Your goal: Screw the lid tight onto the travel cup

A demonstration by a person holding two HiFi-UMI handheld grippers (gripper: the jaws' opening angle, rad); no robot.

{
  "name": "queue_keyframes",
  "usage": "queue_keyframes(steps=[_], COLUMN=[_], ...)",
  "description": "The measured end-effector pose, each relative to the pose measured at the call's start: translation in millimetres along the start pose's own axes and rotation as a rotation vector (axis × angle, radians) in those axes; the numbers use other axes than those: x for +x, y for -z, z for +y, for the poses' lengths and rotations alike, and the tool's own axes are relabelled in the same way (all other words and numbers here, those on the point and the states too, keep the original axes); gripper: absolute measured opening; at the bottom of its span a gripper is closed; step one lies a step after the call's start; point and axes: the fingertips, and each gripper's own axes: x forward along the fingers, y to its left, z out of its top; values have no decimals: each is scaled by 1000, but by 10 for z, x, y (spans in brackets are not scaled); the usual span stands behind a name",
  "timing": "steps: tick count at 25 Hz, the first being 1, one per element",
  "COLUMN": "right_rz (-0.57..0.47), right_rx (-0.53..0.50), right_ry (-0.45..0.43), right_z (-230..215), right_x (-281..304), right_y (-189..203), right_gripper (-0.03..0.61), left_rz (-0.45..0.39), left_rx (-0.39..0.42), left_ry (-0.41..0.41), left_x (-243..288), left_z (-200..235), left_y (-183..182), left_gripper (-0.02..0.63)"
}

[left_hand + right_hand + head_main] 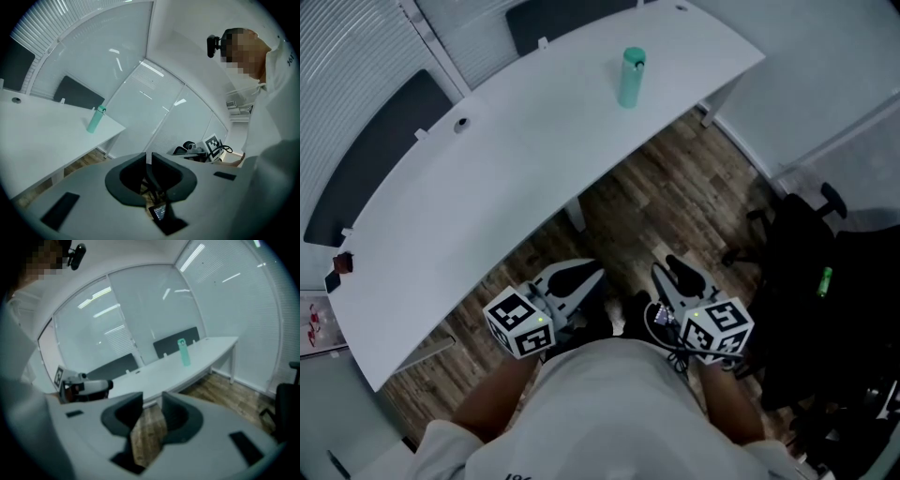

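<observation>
The task looks barely begun, or at least no handling is under way at this moment. The travel cup (631,78), a pale green cylinder, stands upright near the far edge of the white curved tabletop (487,206), well apart from both grippers. A slightly darker lid (634,58) sits on top of it, but the cup is too small in every view to tell whether the lid is only resting there or is already screwed down. The person stands back from the tabletop, over the wooden floor (656,197), with both grippers held close to the body and pointing roughly toward the tabletop. The left gripper (584,273) has its jaws drawn almost together with only a thin slit between them, and nothing is caught there. The right gripper (675,270) has its jaws parted, and only floorboards show through the gap, so it holds nothing either. A dark office chair (806,262) stands to the right, clear of the cup. As I judge it, the whole working part remains: closing in on the tabletop, steadying the cup body with one gripper, gripping the lid with the other and turning it until it is tight.
</observation>
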Motion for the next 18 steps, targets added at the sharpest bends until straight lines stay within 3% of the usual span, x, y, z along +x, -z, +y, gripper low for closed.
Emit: queue_keyframes(steps=[8,18], right_rz=[3,60], right_rx=[-18,-66], right_ry=[-32,-128], right_z=[-440,-1147], right_x=[403,987], right_y=[-349,-990], right_gripper=[135,135], left_rz=[-2,-72], left_rx=[2,4], left_ry=[-32,-111], left_x=[341,1095], left_z=[316,771], left_y=[-195,-661], left_gripper=[48,78])
